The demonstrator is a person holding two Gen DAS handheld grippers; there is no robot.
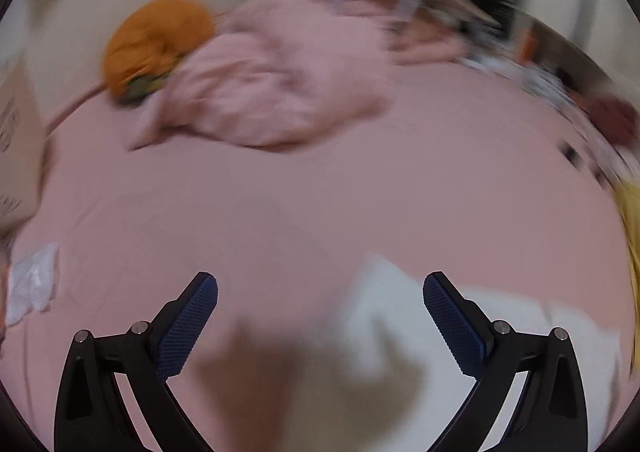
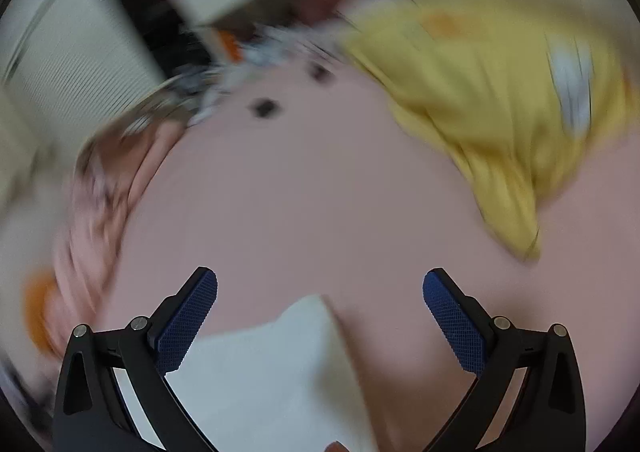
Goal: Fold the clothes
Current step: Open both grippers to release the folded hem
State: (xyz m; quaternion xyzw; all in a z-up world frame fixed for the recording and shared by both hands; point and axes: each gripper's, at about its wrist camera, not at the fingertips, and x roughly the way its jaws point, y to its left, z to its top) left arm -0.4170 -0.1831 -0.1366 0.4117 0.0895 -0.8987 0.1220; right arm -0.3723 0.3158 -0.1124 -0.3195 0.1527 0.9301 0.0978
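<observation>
Both views are motion-blurred. A white garment (image 1: 404, 336) lies on the pink bed sheet (image 1: 280, 203) under and right of my left gripper (image 1: 320, 312), which is open and empty above it. In the right wrist view the white garment (image 2: 272, 372) lies flat, with a corner between the fingers of my right gripper (image 2: 320, 312), also open and empty. A crumpled yellow garment (image 2: 492, 103) lies at the far right; its edge shows in the left wrist view (image 1: 632, 236).
A crumpled pink blanket (image 1: 272, 83) and an orange round cushion (image 1: 156, 43) lie at the far side of the bed. A cardboard box (image 1: 16, 143) stands at the left. A small white cloth (image 1: 32, 284) lies at the left. Clutter (image 2: 224, 51) lines the far edge.
</observation>
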